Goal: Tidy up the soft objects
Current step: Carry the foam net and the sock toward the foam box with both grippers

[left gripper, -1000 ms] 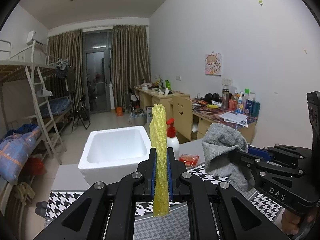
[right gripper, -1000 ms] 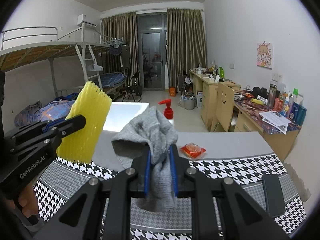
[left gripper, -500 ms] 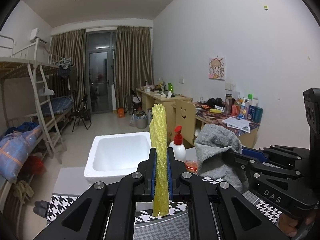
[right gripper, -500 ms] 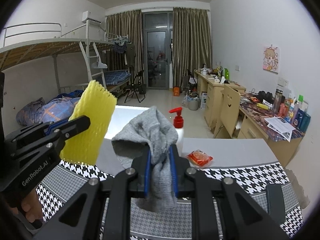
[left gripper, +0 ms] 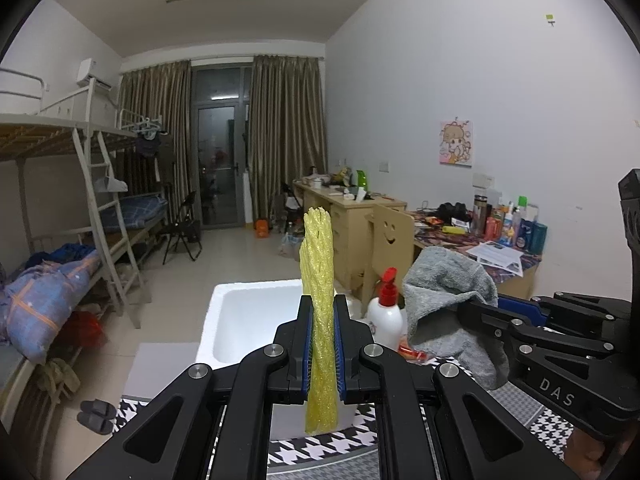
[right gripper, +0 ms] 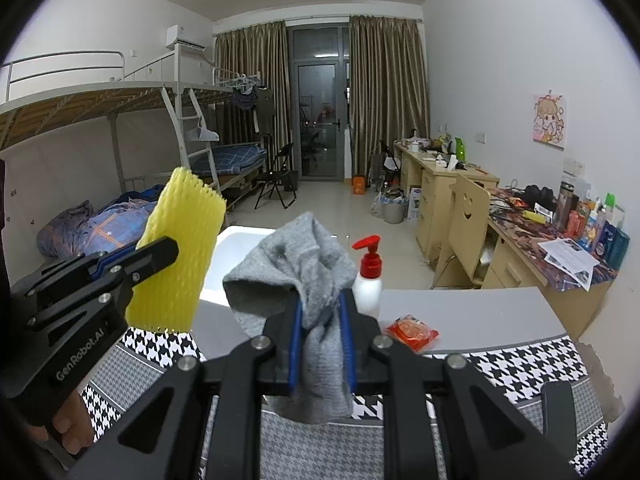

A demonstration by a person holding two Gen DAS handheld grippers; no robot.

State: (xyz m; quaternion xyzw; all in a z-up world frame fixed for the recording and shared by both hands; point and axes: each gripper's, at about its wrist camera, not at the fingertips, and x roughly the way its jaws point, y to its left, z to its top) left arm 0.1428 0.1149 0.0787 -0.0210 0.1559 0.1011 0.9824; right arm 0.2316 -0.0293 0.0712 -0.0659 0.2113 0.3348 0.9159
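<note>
My left gripper is shut on a yellow foam net sleeve, held upright above the table; the sleeve also shows in the right wrist view. My right gripper is shut on a grey sock, which hangs over and below its jaws; the sock also shows in the left wrist view. A white foam box stands open just beyond both grippers; in the right wrist view its rim shows behind the sock.
A white pump bottle with a red top stands right of the box. An orange packet lies on the grey table. A houndstooth cloth covers the near part. Desks, a chair and a bunk bed stand beyond.
Both grippers have risen and moved toward the foam box, still holding the sleeve and the sock. The box now sits closer under the left gripper.
</note>
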